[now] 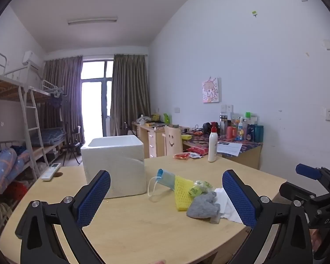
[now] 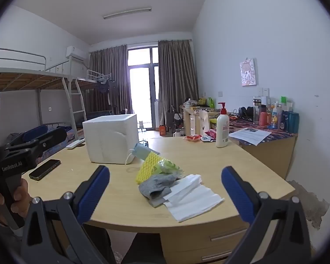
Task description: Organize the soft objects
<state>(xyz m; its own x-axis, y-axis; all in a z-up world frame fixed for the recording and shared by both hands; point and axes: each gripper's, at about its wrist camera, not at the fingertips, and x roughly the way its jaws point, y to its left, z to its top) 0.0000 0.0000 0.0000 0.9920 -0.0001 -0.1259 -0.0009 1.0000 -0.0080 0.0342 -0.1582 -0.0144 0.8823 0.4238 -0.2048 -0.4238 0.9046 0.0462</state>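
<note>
A pile of soft things lies on the wooden table: a blue face mask, a yellow sponge, a green plastic bag, a grey sock and white tissue. The same pile shows in the right wrist view: mask, sponge, bag, sock, tissue. A white foam box stands open-topped left of the pile. My left gripper is open above the table's near side. My right gripper is open, short of the pile.
A remote lies at the far left edge and a black phone on the table's left. A white lotion bottle and red snack packets stand at the far side. A cluttered desk lines the wall; bunk beds on the left.
</note>
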